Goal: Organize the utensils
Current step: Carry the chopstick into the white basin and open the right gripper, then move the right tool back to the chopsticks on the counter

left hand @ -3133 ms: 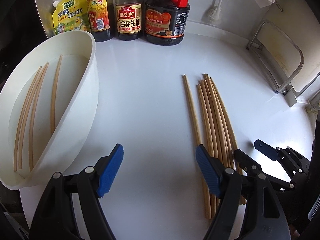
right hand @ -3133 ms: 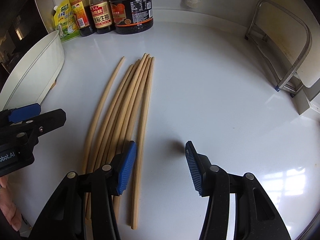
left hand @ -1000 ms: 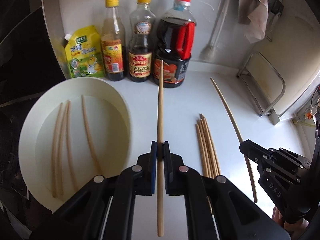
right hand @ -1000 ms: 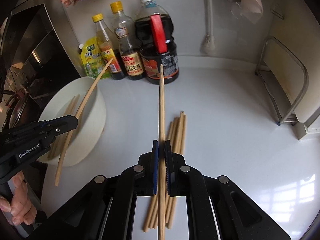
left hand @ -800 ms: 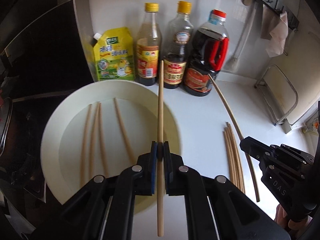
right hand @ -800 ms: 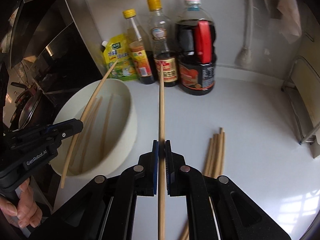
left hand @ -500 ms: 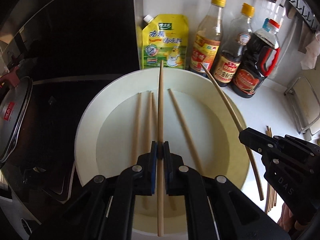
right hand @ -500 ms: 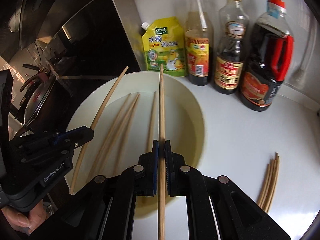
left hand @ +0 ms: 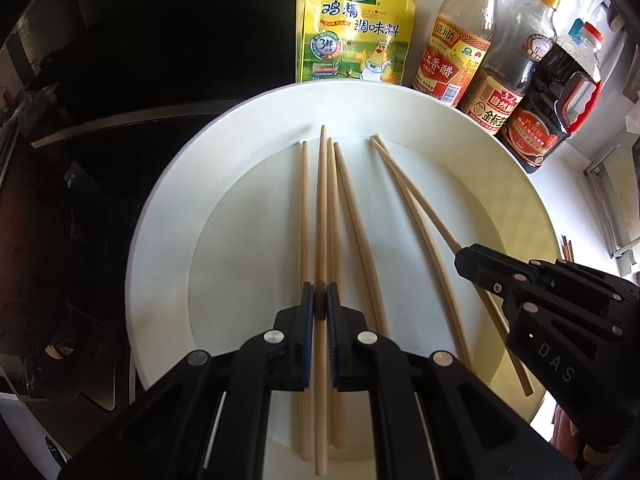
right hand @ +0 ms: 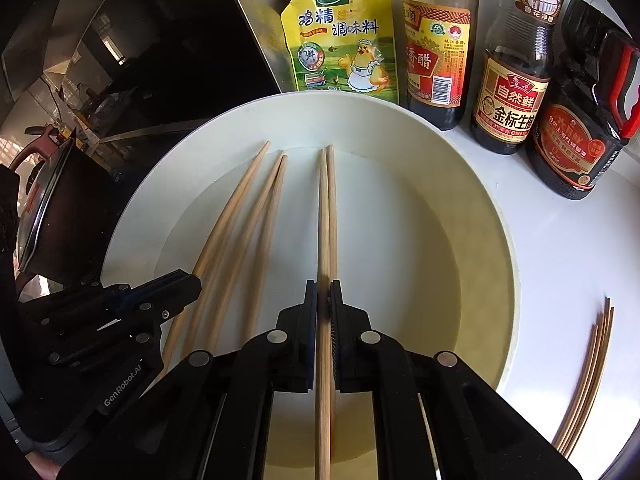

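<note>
Now my left hand-held gripper is clenched on one chopstick, and my right hand-held gripper is clenched on another chopstick — both held over the white basin. Four more pale, round wooden chopsticks lie loose on its floor, tips toward twelve o'clock. At twelve to two o'clock stand one yellow seasoning pouch and three sauce bottles. Only the right view shows the spare bundle on the bench at four o'clock — four sticks, as far as I can count.
</note>
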The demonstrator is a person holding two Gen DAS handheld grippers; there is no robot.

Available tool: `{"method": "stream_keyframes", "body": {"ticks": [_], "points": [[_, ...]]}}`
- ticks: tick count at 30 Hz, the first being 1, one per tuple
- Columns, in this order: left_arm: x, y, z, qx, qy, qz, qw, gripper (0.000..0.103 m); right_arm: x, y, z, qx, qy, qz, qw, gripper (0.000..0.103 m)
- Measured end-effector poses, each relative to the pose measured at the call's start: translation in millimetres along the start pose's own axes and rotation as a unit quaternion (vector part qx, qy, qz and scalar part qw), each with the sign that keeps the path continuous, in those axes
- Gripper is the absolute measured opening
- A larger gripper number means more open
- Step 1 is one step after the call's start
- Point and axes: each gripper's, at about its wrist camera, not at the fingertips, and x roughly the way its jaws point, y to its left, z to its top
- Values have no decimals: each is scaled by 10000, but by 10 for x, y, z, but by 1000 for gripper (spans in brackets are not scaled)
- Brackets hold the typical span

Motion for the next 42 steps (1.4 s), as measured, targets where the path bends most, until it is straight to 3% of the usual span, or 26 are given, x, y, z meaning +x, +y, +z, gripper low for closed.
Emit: {"method": "stream_keyframes", "body": {"ticks": [4, 5, 8, 12, 15, 18, 28, 37, 42], "points": [[48, 13, 22, -121, 61, -43, 9999, 9, 5, -3, 4, 1, 17, -43, 10000, 8], [43, 29, 25, -180, 50, -53, 9998, 16, -18, 3, -3, -5, -12, -76, 10000, 12], [-4, 68, 22, -235, -28, -35, 9997, 29, -77, 26, 1, -64, -117, -187, 9997, 13], [-106, 125, 18, -310, -121, -43, 9994, 32, -186, 23, -37, -76, -193, -218, 9995, 13], [-202, 169, 10, -346, -239, -15, 9991, 40, -265, 9, -79, -96, -223, -259, 9994, 14], [-307, 193, -5, -360, -370, -6, 9987, 50, -361, -33, -151, -50, -250, -261, 9993, 23], [-539, 69, -32, -320, -593, -44, 9977, 55, -771, -181, -393, 205, -598, -229, 9977, 29], [-690, -235, -59, 60, -761, -282, 9967, 59, -1109, -432, -600, 621, -1042, -316, 9921, 32], [-728, -384, -43, 371, -836, -193, 9956, 59, -1247, -603, -696, 966, -1302, -323, 9862, 34]]}}
